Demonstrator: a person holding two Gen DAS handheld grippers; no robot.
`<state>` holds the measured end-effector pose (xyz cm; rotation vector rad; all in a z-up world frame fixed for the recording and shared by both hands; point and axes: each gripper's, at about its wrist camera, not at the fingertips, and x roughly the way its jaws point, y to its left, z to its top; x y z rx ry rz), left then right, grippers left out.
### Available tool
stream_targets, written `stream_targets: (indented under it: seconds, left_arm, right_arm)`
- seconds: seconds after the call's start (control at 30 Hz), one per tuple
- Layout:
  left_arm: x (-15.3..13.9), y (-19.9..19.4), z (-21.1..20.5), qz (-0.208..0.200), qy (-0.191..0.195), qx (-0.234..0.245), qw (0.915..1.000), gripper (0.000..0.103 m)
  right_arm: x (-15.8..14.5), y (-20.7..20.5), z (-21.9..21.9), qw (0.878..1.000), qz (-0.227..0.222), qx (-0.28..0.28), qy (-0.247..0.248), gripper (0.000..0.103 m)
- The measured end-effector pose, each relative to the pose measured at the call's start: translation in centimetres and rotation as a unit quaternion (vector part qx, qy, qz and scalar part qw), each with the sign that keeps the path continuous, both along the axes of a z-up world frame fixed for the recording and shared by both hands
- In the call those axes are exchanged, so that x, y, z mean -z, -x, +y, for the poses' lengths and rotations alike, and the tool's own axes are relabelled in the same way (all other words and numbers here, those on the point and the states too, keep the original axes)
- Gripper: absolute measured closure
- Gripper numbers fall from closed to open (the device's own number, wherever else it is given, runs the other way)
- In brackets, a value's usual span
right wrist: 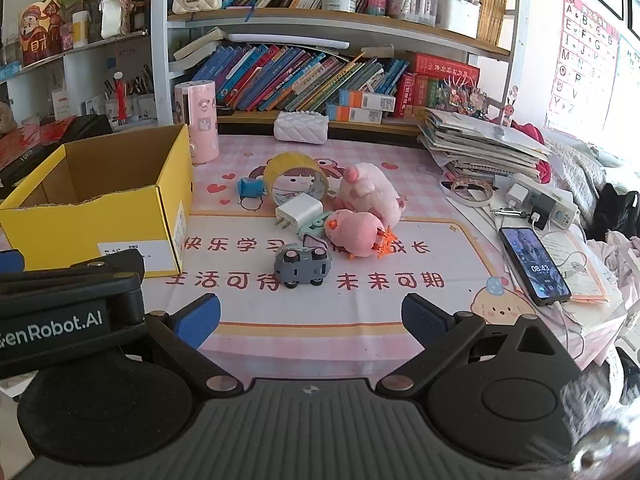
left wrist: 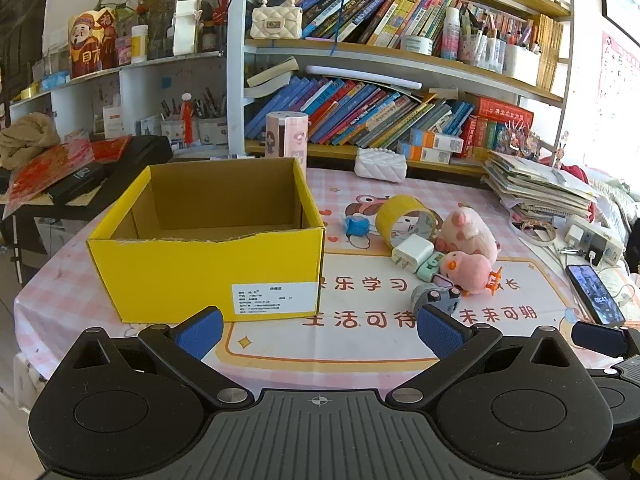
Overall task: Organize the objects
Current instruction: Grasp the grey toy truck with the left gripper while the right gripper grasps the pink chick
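Left gripper and right gripper both spread apart, holding nothing, above desk near edge. Yellow box at desk left, open, nothing seen inside. Toy car, charger, two pink plushies, tape roll clustered mid-desk. Phone near right edge.

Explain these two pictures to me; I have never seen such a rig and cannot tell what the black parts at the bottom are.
The black parts are two hand-held grasping devices, one per hand, each carrying a camera looking along its blue-padded fingers. One picture comes from the left tool, the other from the right tool. Both are open and hold nothing. On the pink tablecloth stands an open yellow box. Beside it lie a grey toy car, two pink plush toys, a white charger, a yellow tape roll and a phone.
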<state>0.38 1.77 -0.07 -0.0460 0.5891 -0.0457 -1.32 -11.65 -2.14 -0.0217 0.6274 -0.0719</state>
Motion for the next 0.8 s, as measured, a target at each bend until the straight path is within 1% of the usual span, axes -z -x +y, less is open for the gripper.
stream_targets:
  seconds: [0.2,0.47,0.53,0.6,0.7,0.8]
  left_arm:
    - [0.3,-0.9,-0.3,0.01,0.016,-0.004,0.9998,0.0]
    - [0.5,-2.4,-1.3,0.014,0.023,-0.014,0.9995,0.0]
    - [0.6,-2.7,-1.6,0.011,0.019,-0.023,0.9995,0.0]
    - [0.6,-3.0,-1.8,0.005,0.012,-0.033,0.9994,0.0]
    - [0.8,-3.4,-2.3,-0.002,0.003,-0.052,0.9987,0.0]
    - [1.4,-4.3,-2.8,0.005,-0.001,-0.068,0.9977,0.0]
  right_arm:
    - [0.2,-0.8,-1.0,1.0,0.004,-0.012,-0.007,0.004]
    - [0.3,-3.1,-2.5,0.999,0.012,-0.028,-0.009,0.004]
    - [0.4,-3.9,-3.1,0.999,0.019,-0.029,-0.013,0.003]
    - [0.7,-4.7,-3.8,0.999,0.028,-0.021,-0.016,0.0]
    - [1.0,-6.1,-5.4,0.999,0.038,-0.004,-0.023,0.0]
    - [1.4,-7.5,-7.2,0.999,0.044,0.006,-0.026,0.0]
